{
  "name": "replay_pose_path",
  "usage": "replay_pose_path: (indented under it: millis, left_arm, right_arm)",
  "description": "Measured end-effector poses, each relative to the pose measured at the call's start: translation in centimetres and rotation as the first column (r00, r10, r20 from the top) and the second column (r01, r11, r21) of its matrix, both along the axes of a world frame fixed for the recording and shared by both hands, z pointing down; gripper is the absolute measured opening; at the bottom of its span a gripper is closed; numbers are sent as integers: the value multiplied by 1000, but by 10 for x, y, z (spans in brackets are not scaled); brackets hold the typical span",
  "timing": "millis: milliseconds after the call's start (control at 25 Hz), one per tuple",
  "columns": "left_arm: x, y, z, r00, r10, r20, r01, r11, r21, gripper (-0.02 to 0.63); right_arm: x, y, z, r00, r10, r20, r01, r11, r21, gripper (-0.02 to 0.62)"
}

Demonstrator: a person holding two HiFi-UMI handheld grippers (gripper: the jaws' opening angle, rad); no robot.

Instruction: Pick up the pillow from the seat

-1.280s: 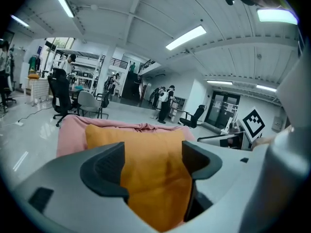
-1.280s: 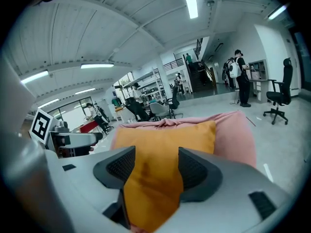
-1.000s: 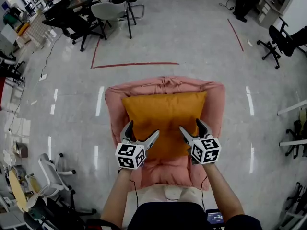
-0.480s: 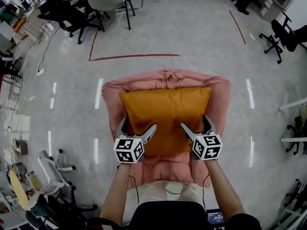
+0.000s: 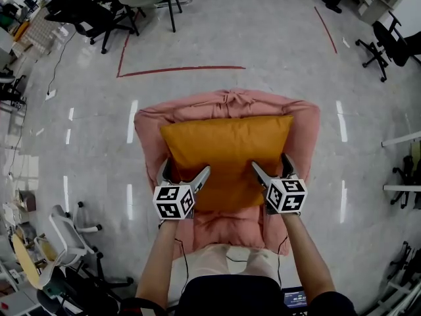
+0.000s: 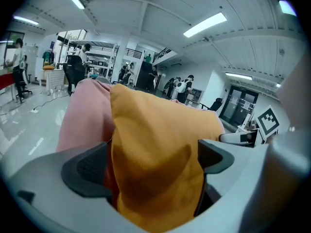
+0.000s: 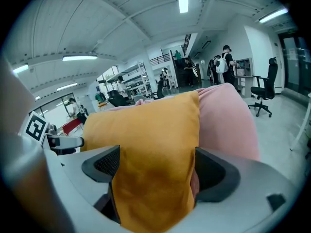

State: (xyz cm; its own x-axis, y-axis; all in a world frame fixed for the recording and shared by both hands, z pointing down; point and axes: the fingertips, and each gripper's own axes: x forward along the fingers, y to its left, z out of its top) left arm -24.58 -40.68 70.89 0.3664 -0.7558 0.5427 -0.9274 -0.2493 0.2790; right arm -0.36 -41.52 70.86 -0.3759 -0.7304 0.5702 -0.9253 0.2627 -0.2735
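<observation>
An orange pillow lies on the seat of a pink cushioned armchair. My left gripper straddles the pillow's front left corner, jaws spread wide. My right gripper straddles the front right corner the same way. In the left gripper view the pillow fills the gap between the pads of the left gripper, with the pink chair beside it. In the right gripper view the pillow hangs between the pads of the right gripper. The fabric does not look squeezed in either view.
Grey polished floor surrounds the armchair. A red tape line runs behind it. Office chairs stand at the far left, another one at the far right, and a white chair at the near left. The person's lap touches the seat front.
Both grippers have slid forward over the pillow's front corners, and their jaws stand wider than a second ago. The pillow still lies on the seat.
</observation>
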Motion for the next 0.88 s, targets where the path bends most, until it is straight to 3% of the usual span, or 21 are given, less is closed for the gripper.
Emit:
replay_pose_path:
  millis: [240,560,880]
  left_arm:
    - [-3,-9,11,1000,-2,2,2,1000,-20,569]
    - [-2,-19,26,998,-20,-56,17,999,-44,577]
    - [0,-27,34,997,19,-73,-22,999,-49,586]
  right_arm:
    - [5,-11,14,1000,11,-11,-11,999,-33,460]
    - [7,-24,26,1000,-16,-25,15,998,-58,476]
    - [8,-33,38,999,-41,14,42,995,-88,494]
